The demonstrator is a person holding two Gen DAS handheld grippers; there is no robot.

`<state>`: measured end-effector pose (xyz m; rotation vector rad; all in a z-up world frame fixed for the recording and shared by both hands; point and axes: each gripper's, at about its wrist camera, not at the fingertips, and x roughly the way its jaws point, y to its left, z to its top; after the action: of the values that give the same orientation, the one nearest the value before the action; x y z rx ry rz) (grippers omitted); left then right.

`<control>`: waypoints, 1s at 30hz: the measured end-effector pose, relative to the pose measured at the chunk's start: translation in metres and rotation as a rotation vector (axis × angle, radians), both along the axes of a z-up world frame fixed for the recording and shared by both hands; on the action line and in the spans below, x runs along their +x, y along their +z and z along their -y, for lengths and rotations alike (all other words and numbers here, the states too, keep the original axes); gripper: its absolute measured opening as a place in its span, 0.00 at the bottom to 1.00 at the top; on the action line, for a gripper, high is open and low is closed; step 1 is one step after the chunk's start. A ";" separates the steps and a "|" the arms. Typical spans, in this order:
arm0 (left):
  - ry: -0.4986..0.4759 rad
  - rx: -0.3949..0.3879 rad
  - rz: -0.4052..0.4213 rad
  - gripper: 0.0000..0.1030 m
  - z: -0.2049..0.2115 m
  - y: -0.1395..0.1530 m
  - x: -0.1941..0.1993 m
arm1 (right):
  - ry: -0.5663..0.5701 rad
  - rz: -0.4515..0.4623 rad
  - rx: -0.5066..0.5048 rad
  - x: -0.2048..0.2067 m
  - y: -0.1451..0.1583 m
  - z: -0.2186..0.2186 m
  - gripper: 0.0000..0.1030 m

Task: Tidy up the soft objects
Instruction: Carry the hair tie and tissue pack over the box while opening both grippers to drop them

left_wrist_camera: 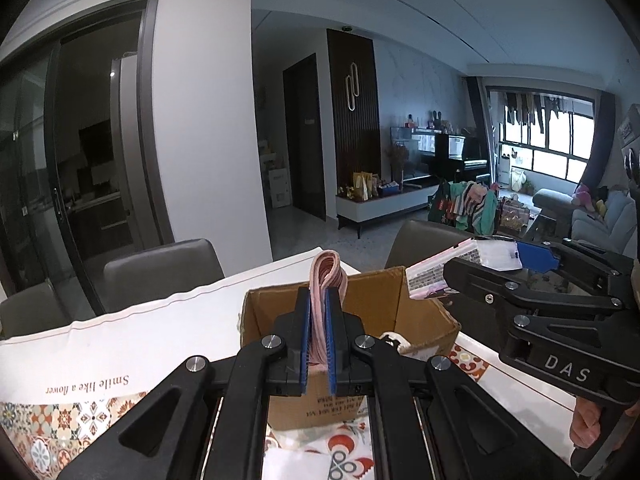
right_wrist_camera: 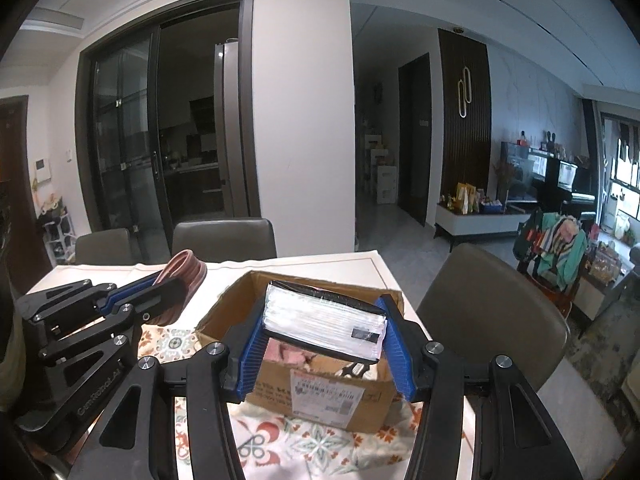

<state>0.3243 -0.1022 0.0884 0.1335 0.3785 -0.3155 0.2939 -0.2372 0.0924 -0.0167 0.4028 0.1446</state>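
Note:
My left gripper (left_wrist_camera: 319, 297) is shut on a folded pink ribbed cloth (left_wrist_camera: 326, 268), whose looped end sticks up above the blue pads. It hangs in front of the open cardboard box (left_wrist_camera: 376, 300). In the right wrist view the same gripper (right_wrist_camera: 172, 280) and cloth (right_wrist_camera: 188, 268) are left of the box (right_wrist_camera: 276, 376). My right gripper (right_wrist_camera: 322, 312) is shut on a plastic-wrapped white tissue pack (right_wrist_camera: 320, 320), held above the box opening. Pink soft items (right_wrist_camera: 284, 354) lie inside the box. From the left, the right gripper (left_wrist_camera: 484, 266) and pack (left_wrist_camera: 432, 276) hover over the box's right corner.
The box stands on a table with a white, tile-patterned cloth (left_wrist_camera: 120, 344). Grey chairs (right_wrist_camera: 224, 236) line the far side and another chair (right_wrist_camera: 480, 300) stands at the right. A person's fingers (left_wrist_camera: 584, 420) grip the right handle.

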 end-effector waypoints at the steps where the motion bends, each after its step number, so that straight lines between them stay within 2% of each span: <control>1: -0.003 0.002 -0.001 0.08 0.001 0.000 0.002 | -0.002 0.002 -0.005 0.002 0.001 0.001 0.53; 7: -0.024 0.017 -0.026 0.09 0.008 0.000 0.028 | -0.008 0.010 0.006 0.018 0.003 0.006 0.53; 13: -0.038 0.031 -0.077 0.09 0.014 -0.009 0.056 | -0.002 -0.020 0.006 0.039 -0.005 0.009 0.53; 25: -0.078 0.124 -0.186 0.10 0.031 -0.040 0.102 | 0.028 -0.215 0.057 0.096 -0.046 0.022 0.53; 30: -0.076 0.143 -0.212 0.30 0.032 -0.048 0.102 | 0.031 -0.276 0.064 0.106 -0.063 0.024 0.55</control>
<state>0.4263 -0.1346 0.0409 0.2559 0.6077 -0.3795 0.3998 -0.2608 0.0290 0.0609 0.6728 0.1914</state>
